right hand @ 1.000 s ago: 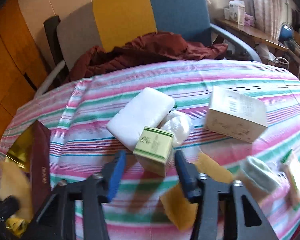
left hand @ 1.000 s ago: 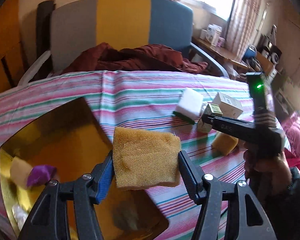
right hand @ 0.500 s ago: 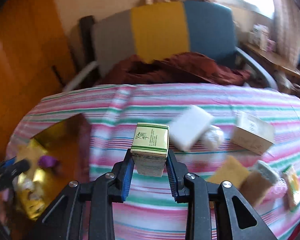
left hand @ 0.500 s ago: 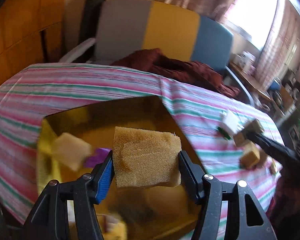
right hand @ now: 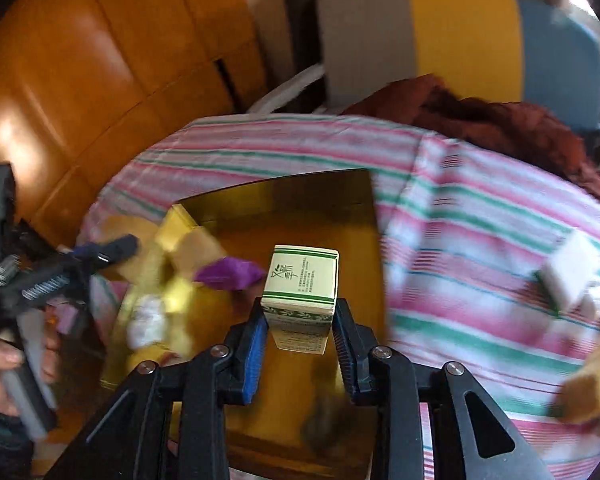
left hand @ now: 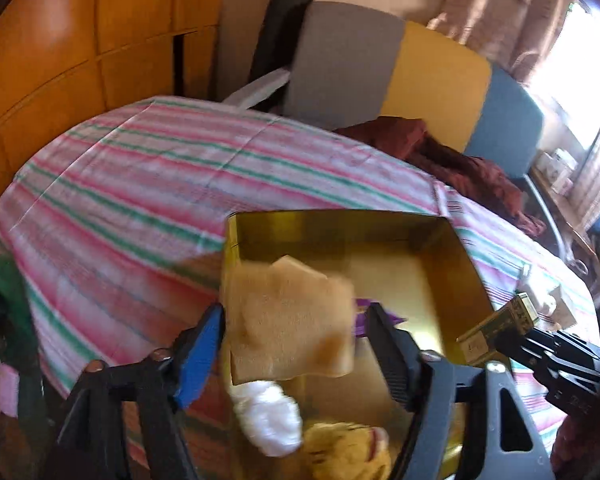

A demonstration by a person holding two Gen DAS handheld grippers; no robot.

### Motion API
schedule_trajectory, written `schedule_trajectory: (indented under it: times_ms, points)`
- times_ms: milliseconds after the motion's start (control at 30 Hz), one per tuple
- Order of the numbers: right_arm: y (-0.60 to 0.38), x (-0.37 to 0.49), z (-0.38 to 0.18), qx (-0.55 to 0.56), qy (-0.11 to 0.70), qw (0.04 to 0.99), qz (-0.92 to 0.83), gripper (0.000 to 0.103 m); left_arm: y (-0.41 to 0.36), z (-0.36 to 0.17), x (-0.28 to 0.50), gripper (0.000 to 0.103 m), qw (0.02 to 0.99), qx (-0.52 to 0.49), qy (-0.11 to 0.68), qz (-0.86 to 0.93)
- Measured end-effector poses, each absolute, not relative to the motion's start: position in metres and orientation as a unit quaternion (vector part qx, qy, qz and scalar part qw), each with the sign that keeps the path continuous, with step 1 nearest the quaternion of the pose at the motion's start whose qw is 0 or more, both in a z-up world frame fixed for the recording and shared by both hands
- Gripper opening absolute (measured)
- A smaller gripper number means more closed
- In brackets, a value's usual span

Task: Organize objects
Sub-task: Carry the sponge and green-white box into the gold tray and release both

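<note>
My left gripper (left hand: 294, 344) is open over the gold box (left hand: 452, 256); the tan sponge (left hand: 290, 320) sits loose between its fingers, no longer squeezed, above the box's left wall. My right gripper (right hand: 300, 332) is shut on a small green-and-cream carton (right hand: 300, 284) and holds it above the gold box (right hand: 308, 200). It also shows in the left wrist view (left hand: 500, 324) at the box's right rim. Inside the box lie a purple item (right hand: 230, 272), a tan sponge (right hand: 196, 244) and a white wad (right hand: 146, 320).
A striped pink-and-green tablecloth (left hand: 140, 200) covers the table. A white block (right hand: 570, 270) and a tan sponge (right hand: 594, 384) lie on the cloth at the right. A chair with a dark red garment (left hand: 460, 160) stands behind; a wooden wall (right hand: 80, 80) is at the left.
Both grippers swung left to above the gold box. The right one took hold of the green carton and lifted it. The left one's jaws opened and the sponge came loose.
</note>
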State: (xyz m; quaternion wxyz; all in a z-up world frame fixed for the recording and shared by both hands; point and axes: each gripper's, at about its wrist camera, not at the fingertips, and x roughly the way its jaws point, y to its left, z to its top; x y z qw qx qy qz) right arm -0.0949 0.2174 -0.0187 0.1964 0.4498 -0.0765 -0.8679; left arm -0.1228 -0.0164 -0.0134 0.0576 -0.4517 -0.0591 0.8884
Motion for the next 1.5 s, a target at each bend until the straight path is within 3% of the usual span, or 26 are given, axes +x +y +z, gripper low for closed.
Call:
schedule_trajectory:
  times_ms: [333, 500, 1500]
  points:
    - [0.2, -0.068, -0.013, 0.439, -0.06, 0.199, -0.874, 0.048, -0.029, -0.01, -0.095, 0.08, 0.044, -0.429, -0.074, 0.899]
    - [0.206, -0.053, -0.013, 0.436, -0.055, 0.178, -0.881, 0.061, -0.015, -0.004, -0.076, 0.08, 0.052, -0.414, -0.056, 0.907]
    - [0.251, -0.002, -0.022, 0.42, -0.075, 0.115, -0.897, 0.072, 0.041, 0.015, -0.023, 0.08, 0.103, -0.383, 0.027, 0.918]
